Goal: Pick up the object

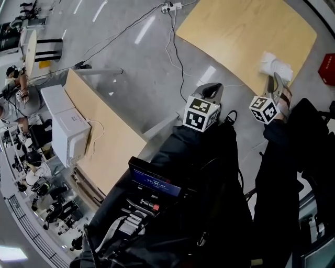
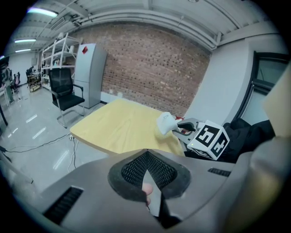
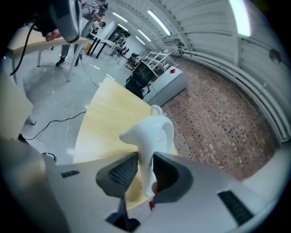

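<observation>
**Room setting.** A polished grey floor [image 1: 131, 68] mirrors the long ceiling strip lights [image 3: 159, 20]. A rounded pale-wood worktop [image 1: 235, 31] stands near a red-brown brick wall [image 2: 150, 68]. A second wooden table [image 1: 104, 136], well apart from the worktop, bears a white box [image 1: 68, 133] at its edge. Loose cables [image 1: 175, 52] trail over the floor from a white power strip [image 1: 171, 7]. Against the brick wall stand a grey cabinet [image 2: 88, 73], a black office chair [image 2: 63, 91] and white open shelving [image 2: 54, 50]. A dark-framed window [image 2: 268, 77] sits in the adjoining pale wall.
</observation>
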Tool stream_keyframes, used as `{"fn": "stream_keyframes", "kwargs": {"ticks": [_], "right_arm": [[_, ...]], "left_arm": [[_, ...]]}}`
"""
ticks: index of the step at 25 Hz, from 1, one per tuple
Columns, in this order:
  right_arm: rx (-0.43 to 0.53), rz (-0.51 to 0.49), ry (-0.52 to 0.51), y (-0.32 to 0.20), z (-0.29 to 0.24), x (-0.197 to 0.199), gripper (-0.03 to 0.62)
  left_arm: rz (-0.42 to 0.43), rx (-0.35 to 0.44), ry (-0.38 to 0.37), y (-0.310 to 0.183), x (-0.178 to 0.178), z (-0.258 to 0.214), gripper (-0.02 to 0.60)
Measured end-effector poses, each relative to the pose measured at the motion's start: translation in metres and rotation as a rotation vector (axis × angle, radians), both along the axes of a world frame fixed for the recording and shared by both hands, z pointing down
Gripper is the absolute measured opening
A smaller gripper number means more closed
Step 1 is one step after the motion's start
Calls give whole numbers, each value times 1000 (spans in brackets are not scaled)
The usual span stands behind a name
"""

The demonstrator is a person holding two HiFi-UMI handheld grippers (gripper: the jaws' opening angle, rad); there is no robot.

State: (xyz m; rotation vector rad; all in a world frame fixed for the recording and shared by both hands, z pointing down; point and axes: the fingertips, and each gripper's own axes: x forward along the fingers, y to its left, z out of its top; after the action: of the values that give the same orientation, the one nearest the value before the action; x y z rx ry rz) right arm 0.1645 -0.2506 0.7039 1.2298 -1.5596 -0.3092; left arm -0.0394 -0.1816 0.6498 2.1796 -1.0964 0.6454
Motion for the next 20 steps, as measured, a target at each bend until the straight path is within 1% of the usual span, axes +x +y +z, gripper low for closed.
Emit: {"fn": "stream_keyframes", "kwargs": {"ticks": [2, 6, 12, 16, 20], "right_arm": [[48, 23, -31, 5, -24, -2, 109], [173, 83, -99, 5, -78, 0, 109], [288, 107, -183, 20, -148, -12, 109], [367, 111, -217, 30, -193, -17, 109], [449, 124, -268, 36, -240, -15, 109]], "left_arm": [[11, 16, 8, -1, 4, -7, -3], [32, 83, 24, -18, 14, -24, -3], [41, 161, 84, -38, 32, -69, -3], [44, 235, 126, -54, 45, -105, -3], [59, 333, 159, -72, 58, -151, -3]]}}
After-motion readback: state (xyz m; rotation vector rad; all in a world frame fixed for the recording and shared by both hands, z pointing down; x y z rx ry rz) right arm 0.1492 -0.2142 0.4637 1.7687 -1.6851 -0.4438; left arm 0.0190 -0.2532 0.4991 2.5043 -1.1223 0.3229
